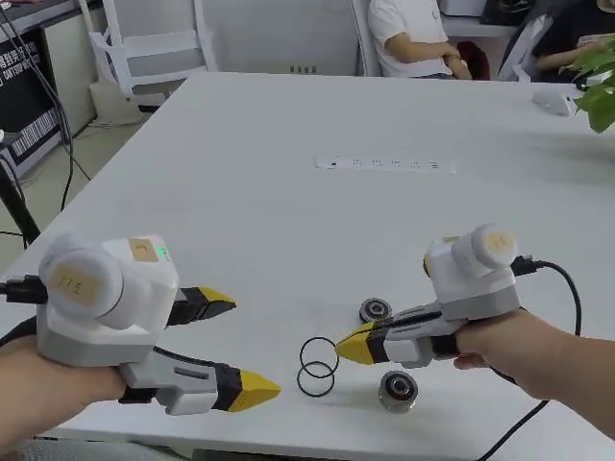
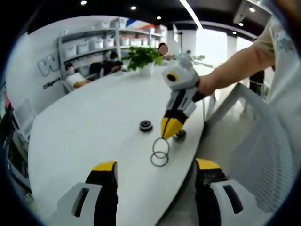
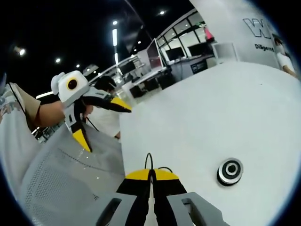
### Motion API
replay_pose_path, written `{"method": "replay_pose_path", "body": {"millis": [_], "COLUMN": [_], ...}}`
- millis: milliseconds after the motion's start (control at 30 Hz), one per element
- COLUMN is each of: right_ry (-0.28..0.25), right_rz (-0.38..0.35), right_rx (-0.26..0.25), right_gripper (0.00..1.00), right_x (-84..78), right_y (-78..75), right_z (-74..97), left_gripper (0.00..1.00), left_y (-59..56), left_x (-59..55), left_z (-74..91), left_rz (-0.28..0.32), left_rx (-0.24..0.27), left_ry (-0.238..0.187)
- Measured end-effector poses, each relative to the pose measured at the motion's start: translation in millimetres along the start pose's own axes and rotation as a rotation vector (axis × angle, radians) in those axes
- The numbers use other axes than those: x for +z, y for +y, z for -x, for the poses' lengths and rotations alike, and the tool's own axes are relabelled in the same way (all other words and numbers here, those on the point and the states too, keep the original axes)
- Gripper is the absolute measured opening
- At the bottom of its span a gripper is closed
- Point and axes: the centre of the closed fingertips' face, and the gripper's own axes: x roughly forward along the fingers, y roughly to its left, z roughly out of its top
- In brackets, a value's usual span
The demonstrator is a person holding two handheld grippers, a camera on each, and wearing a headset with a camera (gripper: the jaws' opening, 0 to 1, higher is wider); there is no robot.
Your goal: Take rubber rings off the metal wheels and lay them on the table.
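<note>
Nearest the camera, left hand-held gripper [image 1: 252, 346], gripped in a hand just to the near-left of the rubber rings [image 1: 317, 367], yellow-tipped jaws spread wide with nothing between them. Two thin black rubber rings lying flat on the white surface [image 1: 288, 192], overlapping each other.

Right hand-held gripper [image 1: 341, 351] pointing in from the right of the rings, jaws pressed together. Yellow tips touching the rim of the farther ring; pinched or merely touched, cannot tell. In the right gripper view, a thin black arc showing right at the closed tips.

Metal wheel [image 1: 375, 309] just beyond the rings and to their right, lying flat, apart from them. Second metal wheel [image 1: 398, 389] just right of the rings on the nearer side, beside the right hand-held gripper's body, also apart from the rings.

Well beyond the rings, a white power strip [image 1: 384, 163]. Farther still beyond the rings, seated people and a leafy plant [image 1: 598, 86].
</note>
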Motion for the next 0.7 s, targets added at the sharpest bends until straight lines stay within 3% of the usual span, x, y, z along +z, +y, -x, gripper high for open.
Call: {"method": "replay_pose_path", "body": {"millis": [400, 700], "right_ry": [0.08, 0.084], "right_rz": [-0.059, -0.076], "right_rx": [-0.033, -0.039], "right_gripper": [0.0, 0.0], "right_x": [-18.2, -19.8], "right_y": [-9.1, -12.0], "right_z": [-15.2, -18.3], "left_gripper": [0.67, 0.67], "left_y": [2.4, 4.4], "left_x": [-2.5, -4.3], "left_z": [2.7, 4.0], "left_rz": [0.013, 0.02], "left_rx": [0.008, 0.011], "left_ry": [-0.001, 0.001]}}
